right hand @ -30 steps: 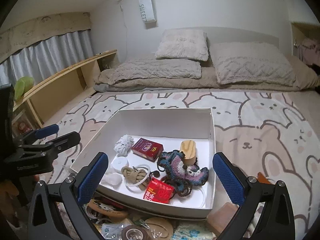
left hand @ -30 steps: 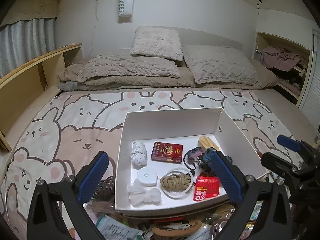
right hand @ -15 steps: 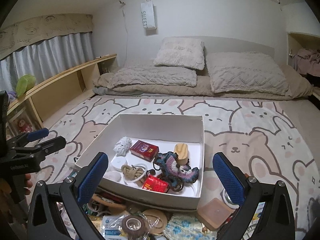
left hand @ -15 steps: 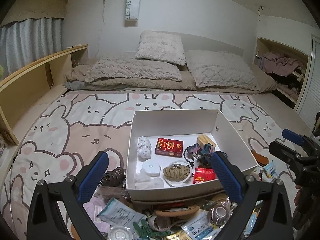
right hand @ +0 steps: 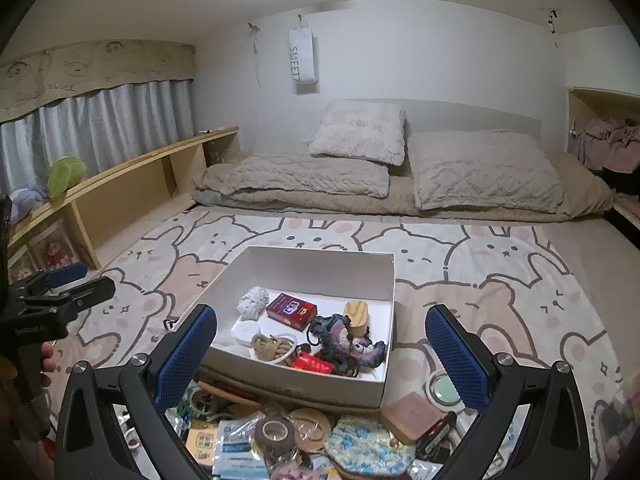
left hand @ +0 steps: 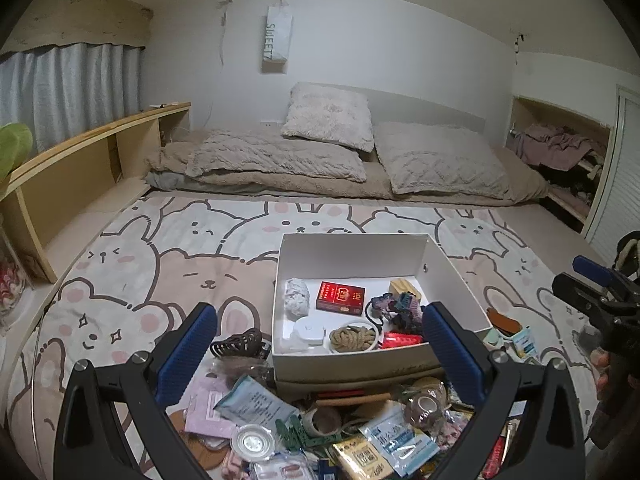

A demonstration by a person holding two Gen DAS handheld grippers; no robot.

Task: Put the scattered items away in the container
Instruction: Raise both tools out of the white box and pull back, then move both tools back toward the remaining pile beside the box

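Observation:
A white box (left hand: pixel 352 248) (right hand: pixel 316 262) stands on the bunny-print rug. It holds a red pack (left hand: pixel 340 297) (right hand: pixel 291 311), a coiled rope (left hand: pixel 354 338) (right hand: pixel 272 347), a crochet piece (right hand: pixel 344 338) and a wooden block (right hand: pixel 356 312). A pile of scattered items (left hand: pixel 320 436) (right hand: pixel 288 436) lies in front of the box: sachets, tape rolls, a floral pouch (right hand: pixel 368 446). My left gripper (left hand: pixel 316 354) is open and empty above the pile's left side. The right gripper (right hand: pixel 320 354) is open and empty above its right side.
A brown hair claw (left hand: pixel 236 346) lies left of the box. A round mirror (right hand: pixel 444 390) and a tan case (right hand: pixel 412 416) lie to its right. Bedding and pillows (left hand: pixel 340 152) fill the back. A wooden shelf (left hand: pixel 80 168) runs along the left.
Both grippers have pulled back and up from the box, so more of the scattered pile and the room now shows. Both stayed open and empty.

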